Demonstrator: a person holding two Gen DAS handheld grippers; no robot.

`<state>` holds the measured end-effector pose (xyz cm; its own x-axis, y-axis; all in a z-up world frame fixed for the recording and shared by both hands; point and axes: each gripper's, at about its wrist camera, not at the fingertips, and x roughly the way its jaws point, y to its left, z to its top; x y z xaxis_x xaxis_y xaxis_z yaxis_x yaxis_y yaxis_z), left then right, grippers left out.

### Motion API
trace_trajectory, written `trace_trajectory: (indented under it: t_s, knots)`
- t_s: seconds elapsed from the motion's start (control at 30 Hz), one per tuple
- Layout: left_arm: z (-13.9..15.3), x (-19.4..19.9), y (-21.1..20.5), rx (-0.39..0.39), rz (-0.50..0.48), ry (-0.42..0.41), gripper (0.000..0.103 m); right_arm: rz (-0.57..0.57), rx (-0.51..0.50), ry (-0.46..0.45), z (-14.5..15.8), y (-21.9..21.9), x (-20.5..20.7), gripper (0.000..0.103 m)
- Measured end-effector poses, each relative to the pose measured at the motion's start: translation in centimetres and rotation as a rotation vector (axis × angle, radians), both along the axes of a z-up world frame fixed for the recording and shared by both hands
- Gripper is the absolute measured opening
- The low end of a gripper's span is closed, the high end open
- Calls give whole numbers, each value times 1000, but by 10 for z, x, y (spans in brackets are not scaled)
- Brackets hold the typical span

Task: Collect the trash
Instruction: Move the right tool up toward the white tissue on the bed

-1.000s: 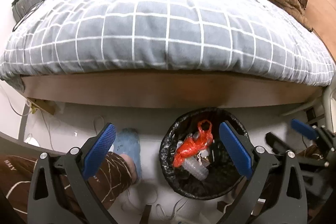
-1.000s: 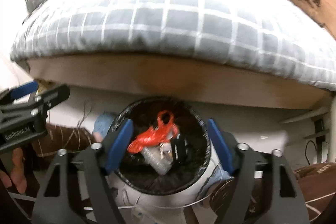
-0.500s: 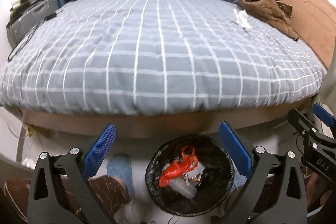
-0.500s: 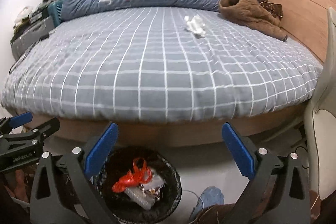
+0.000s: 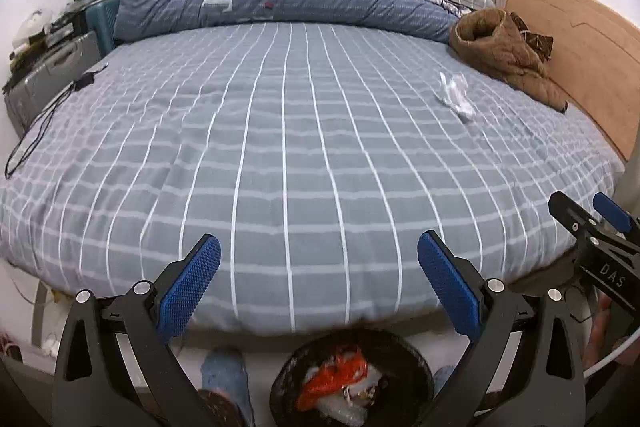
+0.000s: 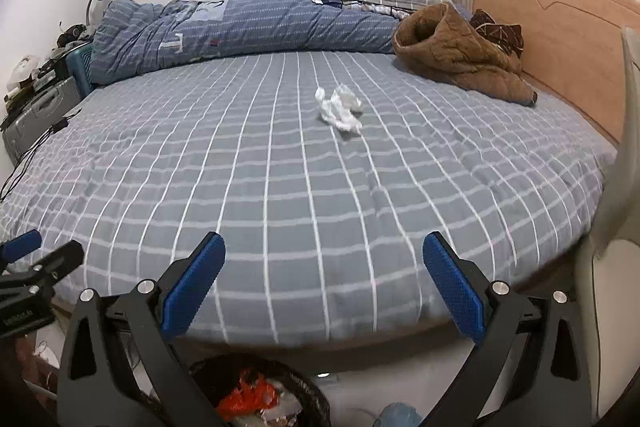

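Jaws: left gripper (image 5: 319,281) and right gripper (image 6: 324,281) both apart, empty.
Change: both lifted from bin (image 6: 308,393) to bed (image 6: 280,195).
Next: crumpled tissue (image 6: 339,107).

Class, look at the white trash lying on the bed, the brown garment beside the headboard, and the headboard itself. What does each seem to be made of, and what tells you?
White trash: probably tissue paper, matte, crumpled into soft folds.
Brown garment: plush quilted fabric, fuzzy with stitched lines.
Headboard: wood or wood veneer, smooth, light tan.

Crumpled white paper (image 6: 339,107), checked cloth bedsheet (image 6: 280,187), smooth matt wood headboard (image 6: 560,39)
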<state>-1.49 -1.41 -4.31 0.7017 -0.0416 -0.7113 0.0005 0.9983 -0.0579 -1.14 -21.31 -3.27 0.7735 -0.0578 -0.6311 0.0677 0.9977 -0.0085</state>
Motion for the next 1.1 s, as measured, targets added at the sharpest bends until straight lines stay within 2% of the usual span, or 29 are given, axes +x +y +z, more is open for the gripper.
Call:
trace_trajectory:
  t_s: [0.37,0.93,1.1]
  knots:
    - [11,76,-2,18,1,-30,97,6,-30,-21,2,-14,78,95]
    - [-1,213,-23,41,-16,-19,97,32,-16,28,-13,-33,212,95]
    - [-10,250,-25,34,-20,-7,97,43,-9,60,-22,-31,251,92]
